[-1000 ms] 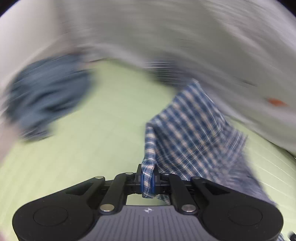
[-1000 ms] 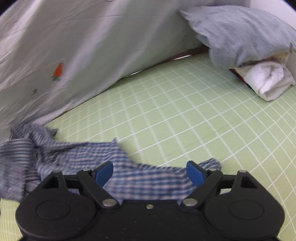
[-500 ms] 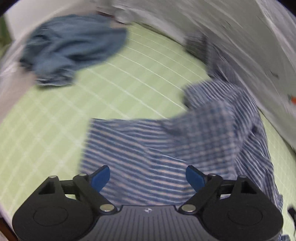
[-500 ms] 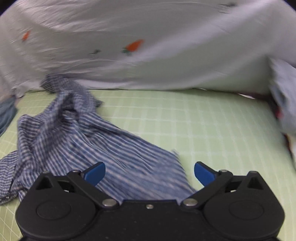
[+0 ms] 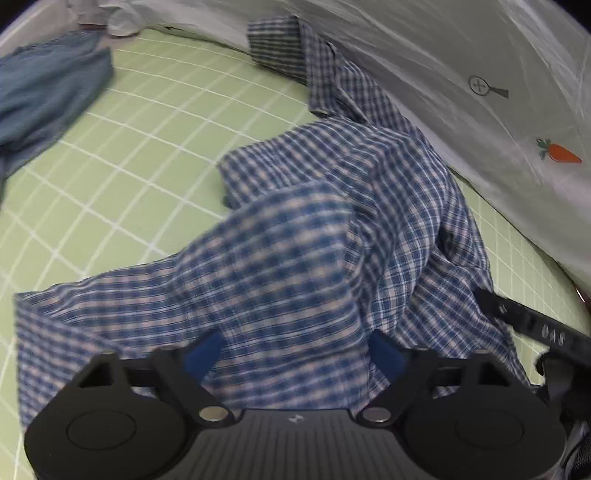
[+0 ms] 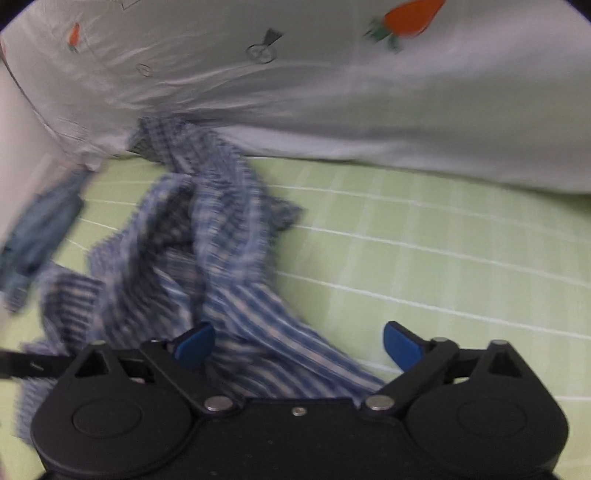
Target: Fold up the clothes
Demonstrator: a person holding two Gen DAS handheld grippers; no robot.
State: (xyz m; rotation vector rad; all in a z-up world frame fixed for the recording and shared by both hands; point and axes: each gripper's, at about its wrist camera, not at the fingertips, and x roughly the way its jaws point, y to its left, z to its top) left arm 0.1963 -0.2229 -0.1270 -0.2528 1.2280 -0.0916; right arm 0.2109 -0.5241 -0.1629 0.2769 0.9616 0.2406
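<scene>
A blue and white checked shirt lies crumpled in a heap on the green gridded mat. My left gripper hovers open just over its near edge, blue pads spread wide and holding nothing. The same checked shirt runs from the middle of the right wrist view down under my right gripper, which is also open, with cloth beneath its left finger and bare mat under the right one. Part of the right gripper shows at the right edge of the left wrist view.
A white sheet with carrot prints drapes along the far side of the mat; the sheet rises at the right in the left wrist view. A blue denim garment lies at the mat's far left, and white cloth behind it.
One second ago my left gripper was shut on the shirt's edge; it has let go and now stands open over the dropped heap. Both cameras have swung toward the shirt.
</scene>
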